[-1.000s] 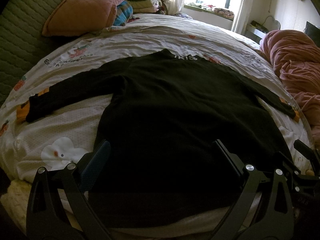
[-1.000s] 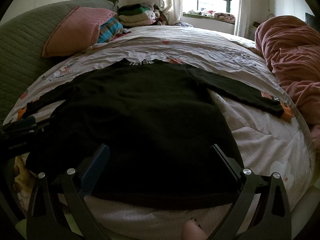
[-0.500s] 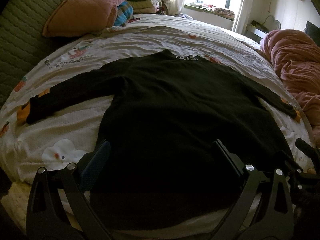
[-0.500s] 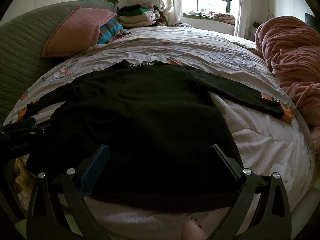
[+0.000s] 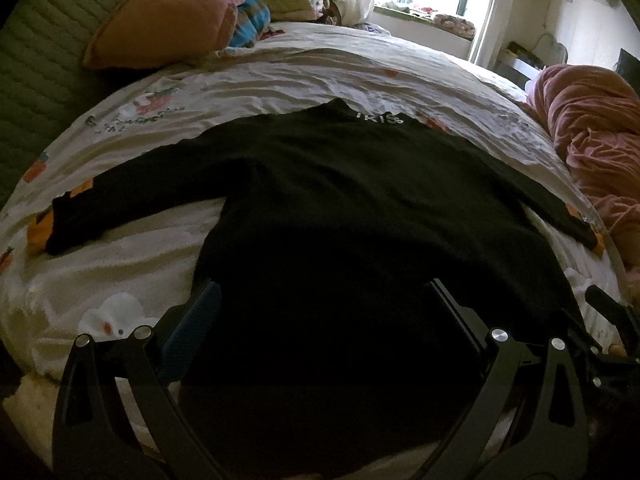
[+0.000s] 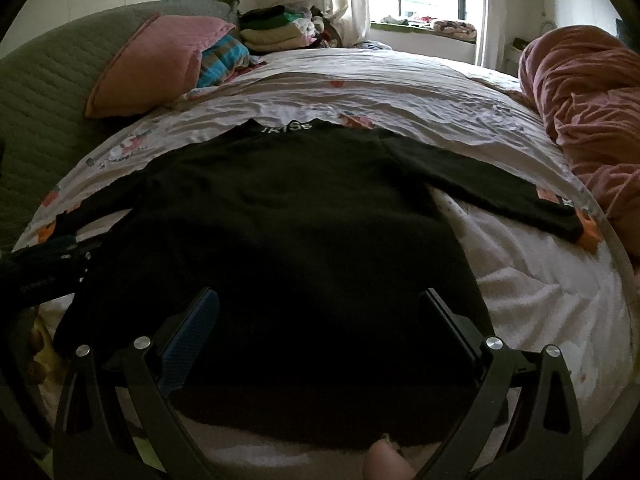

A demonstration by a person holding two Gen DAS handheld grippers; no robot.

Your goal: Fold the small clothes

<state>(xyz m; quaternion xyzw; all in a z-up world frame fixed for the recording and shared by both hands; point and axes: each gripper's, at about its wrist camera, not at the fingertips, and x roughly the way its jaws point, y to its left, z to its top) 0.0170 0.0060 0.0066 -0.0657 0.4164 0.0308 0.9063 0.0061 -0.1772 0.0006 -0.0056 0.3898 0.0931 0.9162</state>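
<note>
A black long-sleeved top (image 5: 344, 216) (image 6: 288, 216) lies flat on the bed, collar with white lettering at the far end, both sleeves spread outward with orange at the cuffs. My left gripper (image 5: 320, 304) hovers open over the hem's left half, nothing between its fingers. My right gripper (image 6: 318, 308) is open too, over the hem's right half. Each gripper shows at the edge of the other's view: the right one (image 5: 612, 316), the left one (image 6: 44, 268).
The bed sheet (image 5: 280, 72) is white with cartoon prints. A pink pillow (image 6: 156, 64) and stacked folded clothes (image 6: 272, 28) lie at the far left by a green quilted headboard (image 6: 44, 80). A pink blanket (image 6: 588, 100) is heaped at right. A fingertip (image 6: 386, 462) shows at the bottom.
Both grippers have barely shifted; the view has crept slightly, so the top sits a little lower in frame. Both stay open and the top lies as before.
</note>
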